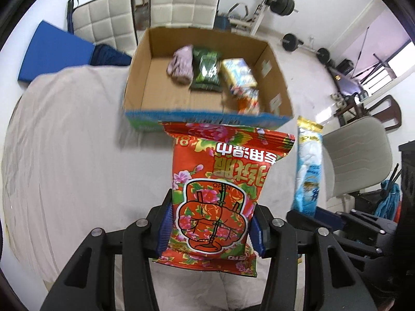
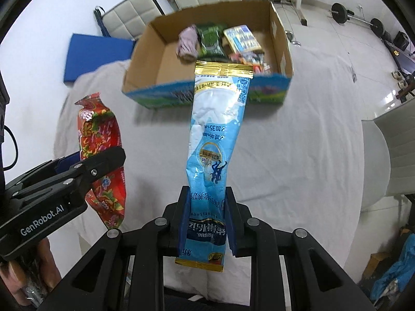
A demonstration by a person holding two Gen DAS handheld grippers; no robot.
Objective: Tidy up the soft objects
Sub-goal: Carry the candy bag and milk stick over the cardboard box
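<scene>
My left gripper [image 1: 210,229] is shut on a red floral wet-wipes pack [image 1: 220,181] and holds it above the table, just short of the cardboard box [image 1: 207,114]. The red pack also shows in the right wrist view [image 2: 102,140]. My right gripper [image 2: 206,223] is shut on a long blue-and-white milk powder bag [image 2: 215,134], held up in front of the box [image 2: 160,96]. The blue bag shows at the right of the left wrist view [image 1: 308,165]. In the box lie a pink glove [image 1: 181,64], a green pack [image 1: 207,71] and colourful packets [image 1: 240,75].
The table is covered with a white cloth [image 1: 64,142]. White padded chairs [image 1: 109,23] and a blue mat [image 1: 54,51] stand behind it. A grey chair [image 1: 355,155] is at the right. Gym weights [image 1: 282,2] stand on the floor beyond.
</scene>
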